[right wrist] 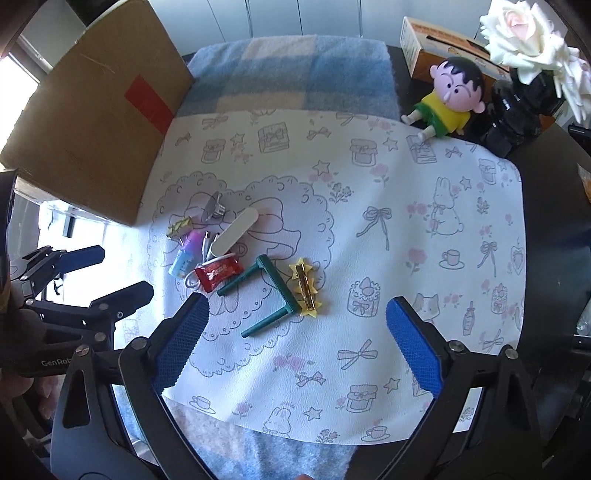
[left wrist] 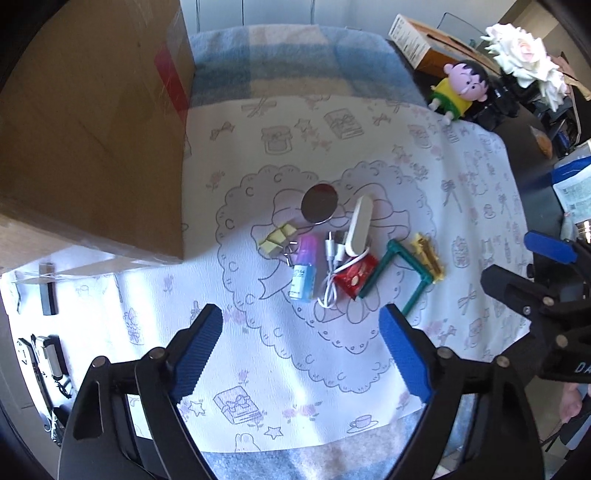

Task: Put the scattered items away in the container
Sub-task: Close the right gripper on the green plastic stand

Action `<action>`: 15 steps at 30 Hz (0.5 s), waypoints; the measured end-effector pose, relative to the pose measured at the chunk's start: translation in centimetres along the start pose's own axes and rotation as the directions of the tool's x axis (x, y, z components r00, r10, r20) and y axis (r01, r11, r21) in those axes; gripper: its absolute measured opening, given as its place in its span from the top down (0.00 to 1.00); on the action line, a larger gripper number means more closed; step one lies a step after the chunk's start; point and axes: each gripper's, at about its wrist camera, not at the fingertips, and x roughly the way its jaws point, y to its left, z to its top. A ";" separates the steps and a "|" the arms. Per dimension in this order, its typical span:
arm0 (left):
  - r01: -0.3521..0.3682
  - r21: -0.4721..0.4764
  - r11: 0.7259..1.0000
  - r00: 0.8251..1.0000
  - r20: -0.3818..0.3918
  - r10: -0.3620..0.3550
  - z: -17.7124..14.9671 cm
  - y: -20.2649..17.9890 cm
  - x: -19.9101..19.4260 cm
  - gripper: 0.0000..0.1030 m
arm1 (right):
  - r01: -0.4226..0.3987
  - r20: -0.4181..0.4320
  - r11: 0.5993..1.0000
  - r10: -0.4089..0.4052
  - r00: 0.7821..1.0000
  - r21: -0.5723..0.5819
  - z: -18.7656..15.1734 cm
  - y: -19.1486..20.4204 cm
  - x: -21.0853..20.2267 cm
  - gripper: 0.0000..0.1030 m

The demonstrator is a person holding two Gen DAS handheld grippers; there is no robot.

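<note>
A dark surface (right wrist: pixel 546 177) carries a blue checked blanket (right wrist: pixel 288 70), and over that lies a white mat printed with bows and jam jars (right wrist: pixel 424 236). Largest is the brown cardboard box (right wrist: pixel 99 122), the likely container, standing at the mat's far left corner. Along the far right edge sit a cartoon doll in a yellow shirt (right wrist: pixel 448 99) and a white rose (right wrist: pixel 524 29).

The scattered items lie in a tight heap near the mat's middle, just beside the box: a green bent frame (right wrist: pixel 275 286), a white oval case (right wrist: pixel 236 232) leaning on a white cable (left wrist: pixel 338 275), a red sweet wrapper (right wrist: pixel 218 275), a small blue and pink bottle (left wrist: pixel 304 269), a round mirror (left wrist: pixel 319 204), a yellow star hair clip (right wrist: pixel 304 291) and a yellow binder clip (left wrist: pixel 277 238).

The left tongs (left wrist: pixel 301 345) and right tongs (right wrist: pixel 295 338) both stand wide and hold nothing, above the heap's near side.

The items touch and overlap, so one pinch could catch two at once, or drag the cable and spill the rest. The flat mirror and thin clip could slip from the pads.
</note>
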 end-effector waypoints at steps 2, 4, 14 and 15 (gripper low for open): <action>-0.002 -0.002 1.000 1.000 -0.009 0.002 0.1 0.2 0.7 0.18 | 0.000 -0.016 1.000 0.000 1.000 0.001 0.0 -0.1 0.8 0.09; -0.006 -0.009 1.000 1.000 -0.026 0.005 0.2 0.6 1.3 0.28 | 0.000 -0.032 1.000 0.000 0.999 0.003 -0.1 -0.3 1.5 0.10; -0.018 -0.030 0.999 0.994 -0.104 0.015 0.8 1.8 4.3 0.48 | -0.017 -0.093 1.000 0.015 0.996 -0.016 0.0 -0.4 4.3 0.27; -0.018 -0.032 0.999 0.994 -0.111 0.014 0.8 1.8 4.6 0.48 | -0.021 -0.104 1.000 0.019 0.994 -0.017 0.0 -0.3 4.6 0.29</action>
